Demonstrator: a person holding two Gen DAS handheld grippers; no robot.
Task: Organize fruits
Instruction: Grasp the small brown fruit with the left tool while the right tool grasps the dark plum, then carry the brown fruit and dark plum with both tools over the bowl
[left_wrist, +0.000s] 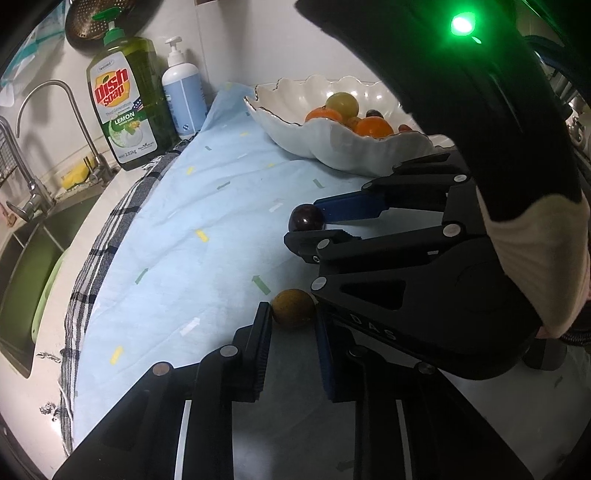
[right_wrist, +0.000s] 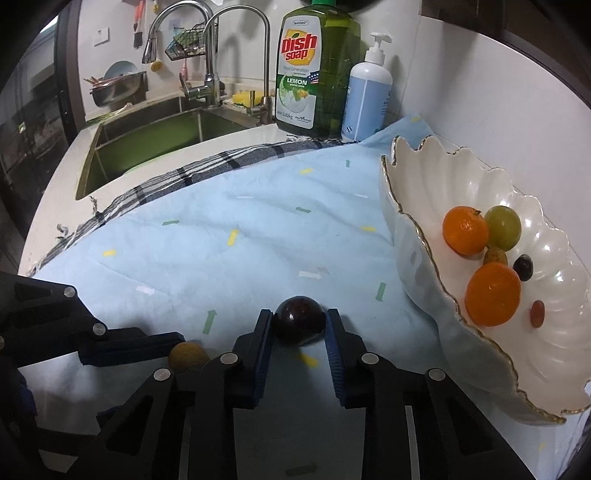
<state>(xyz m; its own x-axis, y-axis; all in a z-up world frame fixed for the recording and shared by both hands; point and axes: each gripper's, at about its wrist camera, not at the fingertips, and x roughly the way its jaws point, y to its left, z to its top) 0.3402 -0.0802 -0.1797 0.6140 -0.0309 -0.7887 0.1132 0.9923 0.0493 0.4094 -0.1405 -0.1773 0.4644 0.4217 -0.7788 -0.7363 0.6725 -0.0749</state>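
Note:
A brown-yellow round fruit (left_wrist: 293, 308) lies on the light blue cloth (left_wrist: 207, 229) between the fingers of my left gripper (left_wrist: 291, 314), which closes around it; it also shows in the right wrist view (right_wrist: 187, 356). My right gripper (right_wrist: 299, 321) is shut on a dark purple plum (right_wrist: 299, 323), low over the cloth; the plum also shows in the left wrist view (left_wrist: 306, 218). A white scalloped bowl (right_wrist: 417, 236) at the right holds two oranges (right_wrist: 493, 293), a green fruit (right_wrist: 502, 227) and small dark fruits.
A green dish soap bottle (right_wrist: 314, 70) and a white pump bottle (right_wrist: 365, 92) stand at the back by the wall. The sink (right_wrist: 147, 136) with its taps lies beyond the checked towel (right_wrist: 207, 166) at the cloth's far edge.

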